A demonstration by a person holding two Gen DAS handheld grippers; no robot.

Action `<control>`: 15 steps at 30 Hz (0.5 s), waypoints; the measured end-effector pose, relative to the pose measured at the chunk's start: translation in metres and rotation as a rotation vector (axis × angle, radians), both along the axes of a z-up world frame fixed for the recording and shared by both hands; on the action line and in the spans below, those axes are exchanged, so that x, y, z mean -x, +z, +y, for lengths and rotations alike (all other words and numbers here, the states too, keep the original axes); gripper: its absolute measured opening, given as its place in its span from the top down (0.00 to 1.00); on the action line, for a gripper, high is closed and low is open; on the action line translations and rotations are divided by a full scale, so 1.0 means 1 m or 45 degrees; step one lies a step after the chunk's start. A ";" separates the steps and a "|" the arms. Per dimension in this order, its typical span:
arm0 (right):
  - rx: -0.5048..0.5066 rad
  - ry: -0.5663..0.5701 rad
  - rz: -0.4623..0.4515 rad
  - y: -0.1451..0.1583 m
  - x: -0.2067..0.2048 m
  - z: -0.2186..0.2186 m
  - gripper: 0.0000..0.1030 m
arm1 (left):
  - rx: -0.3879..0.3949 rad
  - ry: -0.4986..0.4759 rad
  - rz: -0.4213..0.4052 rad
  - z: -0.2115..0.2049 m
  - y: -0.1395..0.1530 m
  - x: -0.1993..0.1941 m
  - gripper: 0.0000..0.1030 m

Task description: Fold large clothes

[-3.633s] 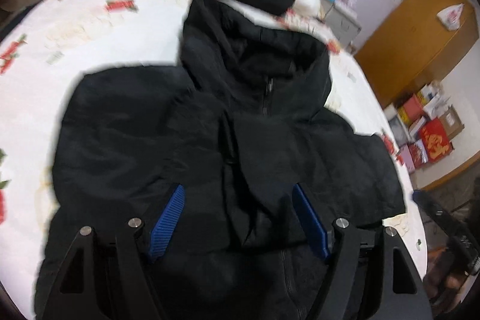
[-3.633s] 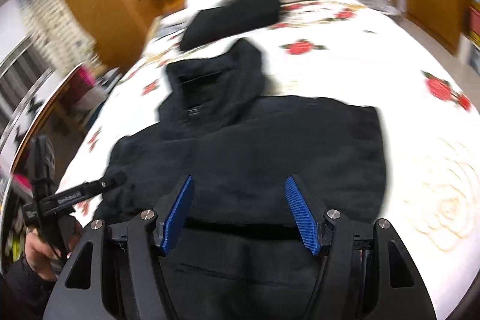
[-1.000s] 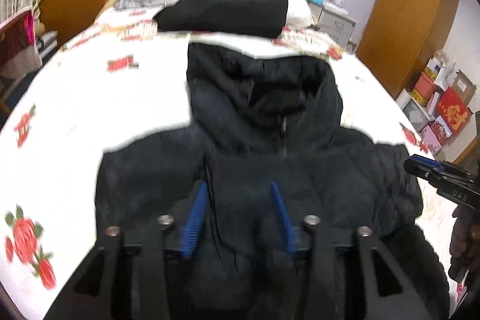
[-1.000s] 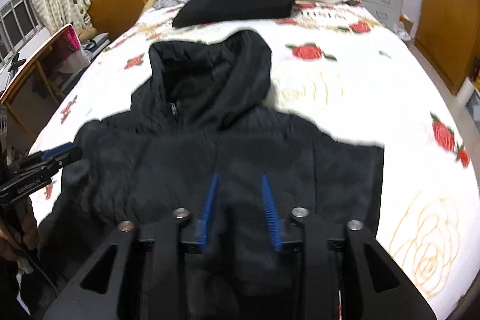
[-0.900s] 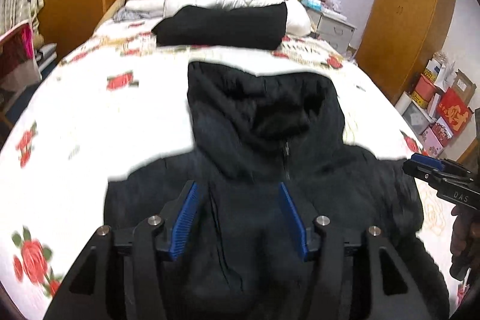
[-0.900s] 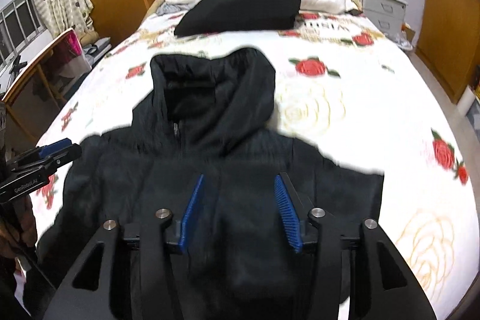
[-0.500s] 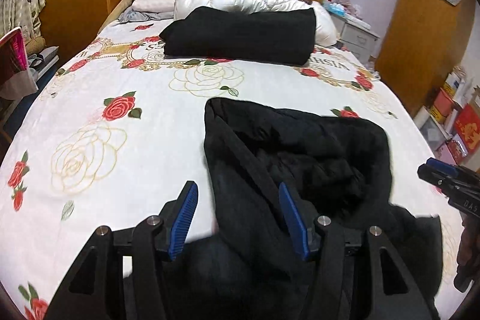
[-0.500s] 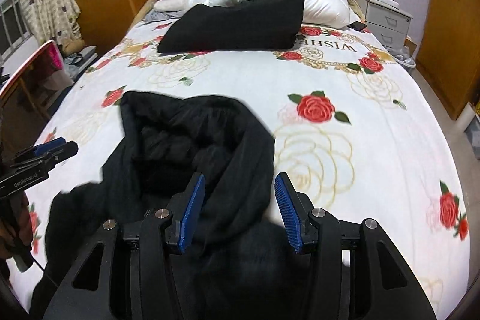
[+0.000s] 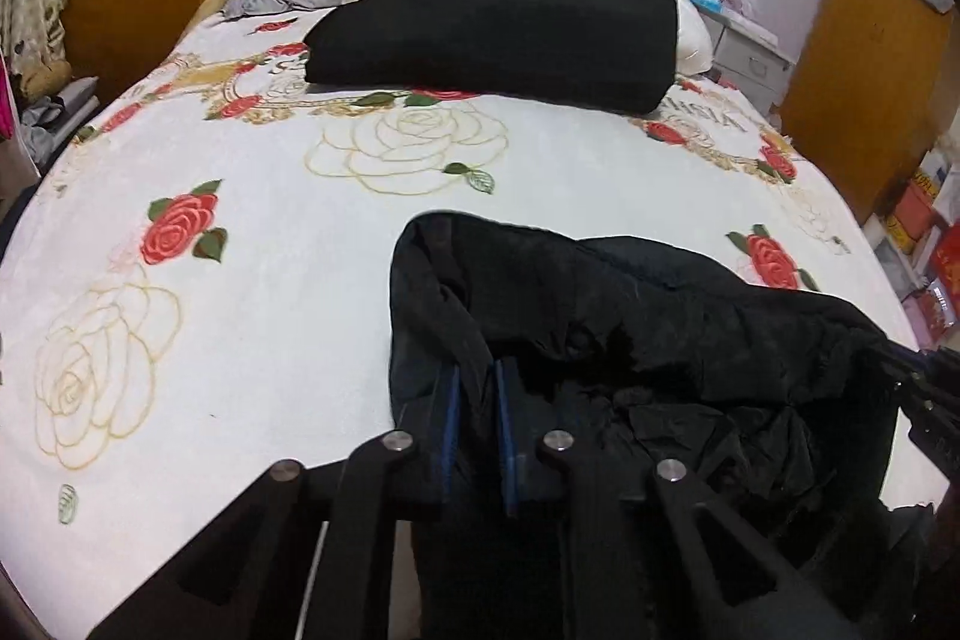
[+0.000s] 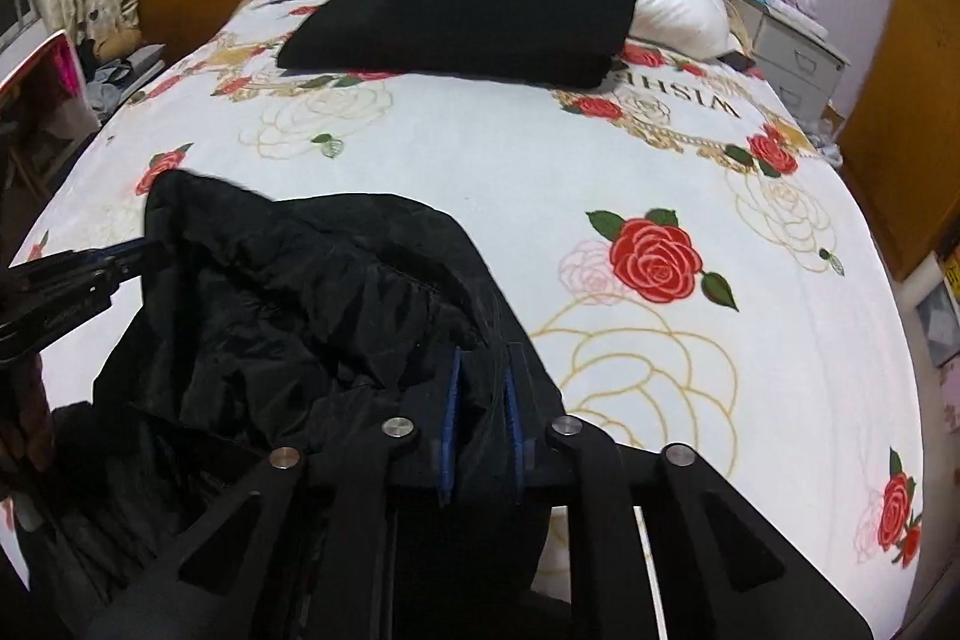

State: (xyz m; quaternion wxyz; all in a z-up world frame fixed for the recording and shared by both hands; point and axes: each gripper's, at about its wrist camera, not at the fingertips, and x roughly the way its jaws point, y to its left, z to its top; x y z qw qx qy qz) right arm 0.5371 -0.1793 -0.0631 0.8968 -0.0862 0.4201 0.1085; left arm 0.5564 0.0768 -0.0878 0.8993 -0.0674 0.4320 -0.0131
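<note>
Bedroom: rose-print bedspread (image 9: 252, 280), a folded black garment (image 9: 492, 34) near the head edge.
Jacket: black hooded jacket (image 9: 630, 328) lies bunched at the foot edge.
Left gripper (image 9: 477, 400): jaws pinching the hood's left rim.
Right gripper (image 10: 480, 388): jaws pinching its right rim.
Progress: probably mid-fold; the hood is gripped but not yet laid over, final folds and smoothing remain.
</note>
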 end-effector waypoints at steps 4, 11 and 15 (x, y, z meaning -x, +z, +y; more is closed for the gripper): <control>-0.033 0.038 -0.060 0.023 0.024 -0.006 0.90 | 0.047 -0.001 -0.092 0.008 0.023 0.030 0.95; -0.113 0.099 -0.179 0.074 0.097 -0.019 0.91 | 0.163 0.000 -0.246 0.026 0.085 0.109 0.96; -0.156 0.120 -0.192 0.084 0.151 -0.026 0.91 | 0.163 -0.029 -0.284 0.021 0.102 0.163 0.96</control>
